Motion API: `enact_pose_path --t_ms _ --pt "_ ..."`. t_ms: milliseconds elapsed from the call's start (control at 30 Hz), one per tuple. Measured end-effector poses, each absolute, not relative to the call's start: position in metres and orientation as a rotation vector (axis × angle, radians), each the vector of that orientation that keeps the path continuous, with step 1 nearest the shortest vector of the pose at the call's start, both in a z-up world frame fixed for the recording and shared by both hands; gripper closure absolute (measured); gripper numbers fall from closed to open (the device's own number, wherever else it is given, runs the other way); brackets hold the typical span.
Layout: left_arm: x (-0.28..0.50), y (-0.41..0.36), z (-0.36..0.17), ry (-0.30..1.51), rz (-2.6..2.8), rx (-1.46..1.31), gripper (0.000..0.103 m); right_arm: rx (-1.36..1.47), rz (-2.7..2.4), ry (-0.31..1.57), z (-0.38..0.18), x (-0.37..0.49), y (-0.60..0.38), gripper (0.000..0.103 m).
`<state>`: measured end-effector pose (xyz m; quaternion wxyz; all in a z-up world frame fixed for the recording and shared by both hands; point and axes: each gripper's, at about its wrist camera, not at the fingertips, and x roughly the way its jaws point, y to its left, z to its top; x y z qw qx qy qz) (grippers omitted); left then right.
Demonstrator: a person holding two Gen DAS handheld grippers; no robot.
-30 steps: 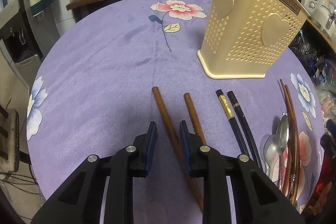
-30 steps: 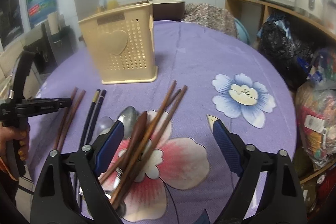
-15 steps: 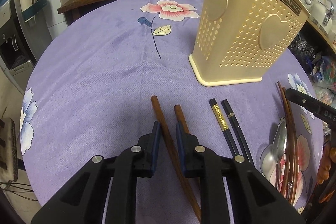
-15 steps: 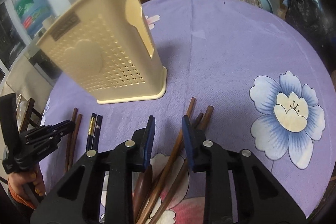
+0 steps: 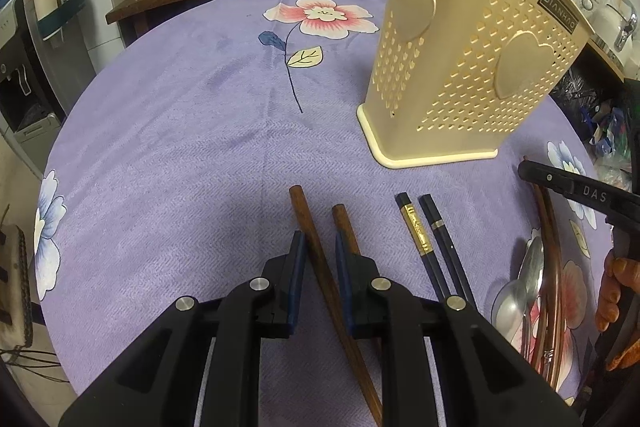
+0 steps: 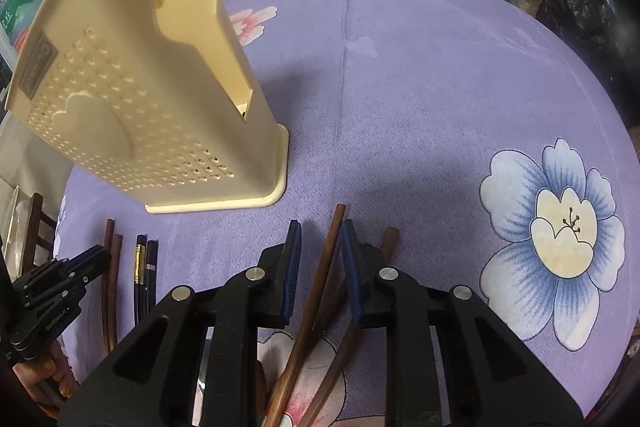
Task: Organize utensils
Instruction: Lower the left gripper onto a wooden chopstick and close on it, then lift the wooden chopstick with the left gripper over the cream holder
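Left gripper [image 5: 319, 247]: nearly closed around a brown chopstick [image 5: 316, 251] on the cloth [image 5: 180, 147]. Right gripper [image 6: 318, 247]: closing around a brown stick [image 6: 320, 275]. Holder [image 5: 472, 67]: upright, far side.

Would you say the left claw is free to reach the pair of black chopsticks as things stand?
Probably not at once: the left claw is shut on a brown chopstick. The black chopsticks lie uncovered on the cloth just beside it, so the path itself looks open.
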<state>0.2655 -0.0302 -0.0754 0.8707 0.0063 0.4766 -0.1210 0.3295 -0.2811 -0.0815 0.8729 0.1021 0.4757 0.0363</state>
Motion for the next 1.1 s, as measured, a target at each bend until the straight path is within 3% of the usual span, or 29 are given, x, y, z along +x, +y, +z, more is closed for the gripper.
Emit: enact_pose_path --t_ms 267,600,1100 --pt "0.275 -0.038 -0.076 1.016 -0.253 0.011 0.092 0.236 0.068 0.989 -0.082 0.329 -0.287 0.092" --pt "0.271 -0.038 -0.066 0.97 -0.274 -0.033 0.094 0.341 0.163 0.896 -0.061 0.314 -0.295 0.094" --pt "0.198 -0.003 0.062 0.576 -0.338 -0.107 0.095 0.283 0.318 0.565 0.071 0.215 -0.309 0.096"
